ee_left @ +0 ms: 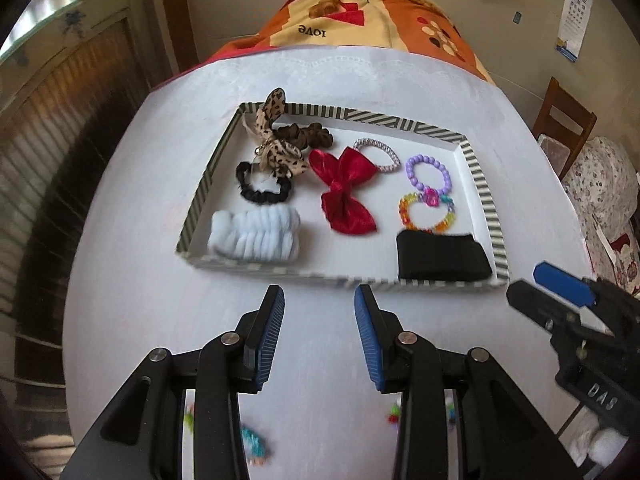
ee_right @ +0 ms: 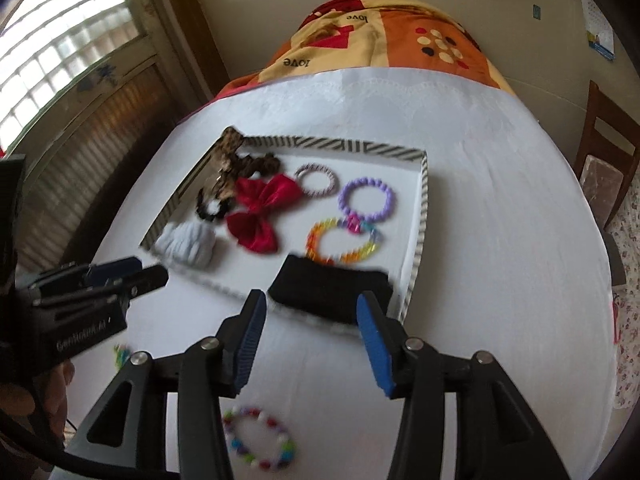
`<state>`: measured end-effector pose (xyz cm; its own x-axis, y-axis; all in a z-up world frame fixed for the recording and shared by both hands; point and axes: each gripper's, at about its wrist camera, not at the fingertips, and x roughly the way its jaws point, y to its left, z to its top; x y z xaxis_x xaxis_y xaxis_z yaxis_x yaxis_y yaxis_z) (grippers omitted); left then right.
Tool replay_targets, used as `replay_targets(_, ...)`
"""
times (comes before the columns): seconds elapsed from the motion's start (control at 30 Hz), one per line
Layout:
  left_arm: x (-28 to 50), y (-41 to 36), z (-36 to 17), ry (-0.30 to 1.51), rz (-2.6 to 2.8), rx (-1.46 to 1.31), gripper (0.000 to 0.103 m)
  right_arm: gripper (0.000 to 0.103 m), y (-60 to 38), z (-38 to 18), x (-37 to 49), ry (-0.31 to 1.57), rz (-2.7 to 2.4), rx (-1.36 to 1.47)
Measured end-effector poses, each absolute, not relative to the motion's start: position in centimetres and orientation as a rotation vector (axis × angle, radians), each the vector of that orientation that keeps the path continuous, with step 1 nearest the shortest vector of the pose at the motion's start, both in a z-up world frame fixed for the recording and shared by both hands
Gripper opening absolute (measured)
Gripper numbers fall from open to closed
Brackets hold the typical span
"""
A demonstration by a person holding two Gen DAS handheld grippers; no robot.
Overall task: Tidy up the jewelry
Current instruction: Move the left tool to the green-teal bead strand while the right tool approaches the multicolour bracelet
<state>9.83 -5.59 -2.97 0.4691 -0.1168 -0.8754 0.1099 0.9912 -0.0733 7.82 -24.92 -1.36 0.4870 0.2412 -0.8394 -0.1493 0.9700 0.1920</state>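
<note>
A striped-rim tray (ee_left: 486, 196) (ee_right: 422, 216) on the white table holds hair ties and bracelets: a red bow (ee_left: 344, 190) (ee_right: 262, 208), a purple bead bracelet (ee_left: 428, 174) (ee_right: 365, 199), a rainbow bracelet (ee_left: 426, 214) (ee_right: 342, 246), a black band (ee_left: 440, 256) (ee_right: 328, 288), a pale blue scrunchie (ee_left: 254, 232) (ee_right: 186, 245). My left gripper (ee_left: 320, 300) is open and empty just in front of the tray. My right gripper (ee_right: 310, 308) is open and empty above the tray's near edge. A multicoloured bead bracelet (ee_right: 260, 442) lies on the table under it.
Small coloured pieces (ee_left: 254, 446) lie on the table under the left gripper. A patterned blanket (ee_left: 360, 16) covers the far end. A wooden chair (ee_left: 562, 120) stands at the right. The right gripper shows in the left wrist view (ee_left: 560, 292).
</note>
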Motion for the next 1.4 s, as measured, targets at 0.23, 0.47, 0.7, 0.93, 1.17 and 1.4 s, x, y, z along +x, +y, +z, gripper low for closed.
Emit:
replay_targets(0.23,5.5,-5.3,-2.3,1.047,-0.129,-0.008,0.026,0.050,-24.2,-1.2,2.7,1.045,0.257,0.073)
replay_targets(0.47,2.6,-4.6,-2.2,1.038,-0.114,-0.011,0.026,0.051,-23.8,-1.0,-0.1,1.050,0.265,0.045)
replay_targets(0.7,1.1,-3.7,-2.4,1.037,-0.102,-0.014,0.026,0.053,-23.2,-1.1,-1.3,1.054,0.274,0.035)
replay_targets(0.93,0.4,-1.4,-3.2,1.063,-0.072,-0.051,0.026,0.054,-23.0,-2.5,-1.4,1.088,0.275,0.027)
replay_targets(1.17,0.5,3.7,-5.3,1.165,-0.063,-0.233,0.026,0.054,-23.1,-6.0,-0.7,1.157,0.250,-0.010)
replay_targets(1.4,0.9,7.0,-8.7,1.244,-0.017,-0.295,0.026,0.054,-22.0,-9.0,0.0,1.190,0.245,-0.091)
